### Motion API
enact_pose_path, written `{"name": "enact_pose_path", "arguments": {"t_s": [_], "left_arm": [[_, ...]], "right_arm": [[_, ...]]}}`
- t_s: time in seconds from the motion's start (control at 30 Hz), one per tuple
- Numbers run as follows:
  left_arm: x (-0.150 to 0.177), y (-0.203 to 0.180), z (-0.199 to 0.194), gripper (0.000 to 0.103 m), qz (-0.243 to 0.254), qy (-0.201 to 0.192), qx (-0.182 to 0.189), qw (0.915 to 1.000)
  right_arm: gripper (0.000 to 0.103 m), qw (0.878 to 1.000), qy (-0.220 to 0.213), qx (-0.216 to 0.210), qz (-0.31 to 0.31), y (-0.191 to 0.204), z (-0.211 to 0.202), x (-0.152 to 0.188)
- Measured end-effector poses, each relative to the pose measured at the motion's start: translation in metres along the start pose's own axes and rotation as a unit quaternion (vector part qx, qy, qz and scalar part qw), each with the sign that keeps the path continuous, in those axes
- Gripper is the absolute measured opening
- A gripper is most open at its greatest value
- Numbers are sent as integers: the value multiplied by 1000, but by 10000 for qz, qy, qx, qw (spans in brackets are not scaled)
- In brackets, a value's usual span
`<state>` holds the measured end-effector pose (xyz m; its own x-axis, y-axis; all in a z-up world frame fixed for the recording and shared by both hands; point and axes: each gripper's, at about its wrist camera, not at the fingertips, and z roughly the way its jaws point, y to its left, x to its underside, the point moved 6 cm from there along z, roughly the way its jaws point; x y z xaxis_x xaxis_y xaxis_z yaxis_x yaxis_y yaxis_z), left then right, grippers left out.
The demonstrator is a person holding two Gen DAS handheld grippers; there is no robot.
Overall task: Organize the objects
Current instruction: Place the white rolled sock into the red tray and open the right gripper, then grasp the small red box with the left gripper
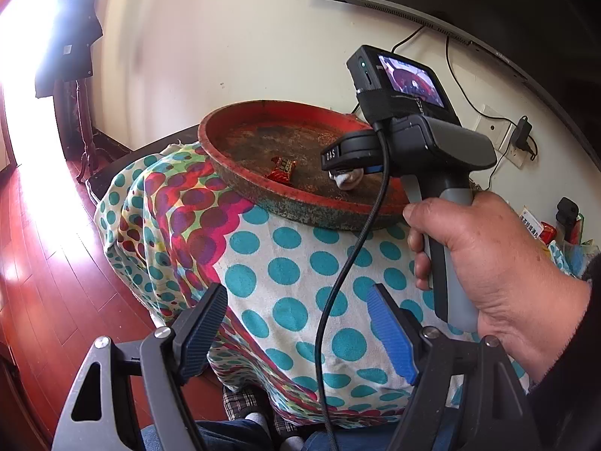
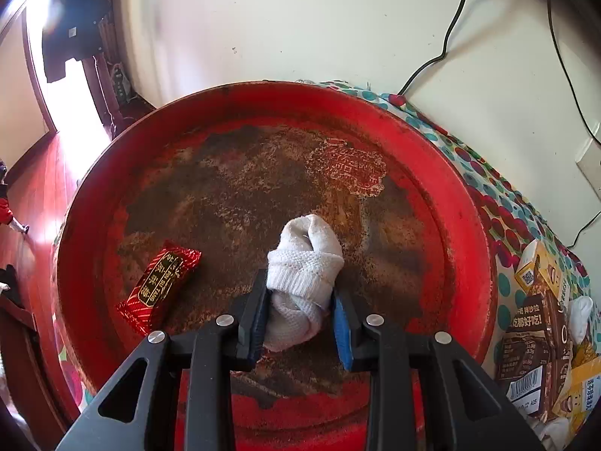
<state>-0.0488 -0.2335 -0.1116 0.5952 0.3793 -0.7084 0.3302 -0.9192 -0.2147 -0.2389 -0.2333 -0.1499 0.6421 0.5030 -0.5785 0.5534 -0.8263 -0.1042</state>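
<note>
A worn round red tray [image 2: 465, 203] sits on a polka-dot cloth [image 1: 300, 263]. My right gripper [image 2: 300, 300] is shut on a rolled white sock [image 2: 304, 263] and holds it over the tray's middle. A red candy wrapper [image 2: 157, 285] lies in the tray to the sock's left. In the left wrist view the tray [image 1: 240, 124] is at centre with the wrapper [image 1: 281, 168] and the sock [image 1: 349, 179] under the right gripper's body. My left gripper [image 1: 296, 312] is open and empty, above the cloth in front of the tray.
Snack boxes [image 2: 533, 342] and another white sock [image 2: 580, 315] lie on the cloth right of the tray. A wall with cables and a socket [image 1: 496, 127] is behind. Red wooden floor [image 1: 45, 263] lies to the left. A cable [image 1: 338, 282] hangs from the right gripper.
</note>
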Motion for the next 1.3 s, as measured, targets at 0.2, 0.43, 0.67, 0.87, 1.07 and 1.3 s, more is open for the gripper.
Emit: {"name": "enact_pose_path", "arguments": {"t_s": [0.2,0.43,0.67,0.87,1.07,1.3], "left_arm": [[0,-4,-2,79,83,-53,-2,10000],[-6,-21,-18,79,341,-392,153,9985],[-5,-74,-60,79,788,-945,1686,9780],[0,-115,-95,79,882,-1038,3376,9314],[-6,-114,-26,81,1206,-640,1366,9812],[-11,-151,43,81,1827,-96,1052,9775]], "right_arm": [[48,10000,-26,-28,5,0,1,-2],[76,9929,-1060,525,-149,-27,-69,-6],[83,9771,-1313,1471,795,-164,-130,50],[84,9588,-1151,1842,1831,-284,-159,132],[88,9524,-1293,1921,1983,-309,-188,208],[90,9478,-1532,1735,2194,-309,-194,249]]}}
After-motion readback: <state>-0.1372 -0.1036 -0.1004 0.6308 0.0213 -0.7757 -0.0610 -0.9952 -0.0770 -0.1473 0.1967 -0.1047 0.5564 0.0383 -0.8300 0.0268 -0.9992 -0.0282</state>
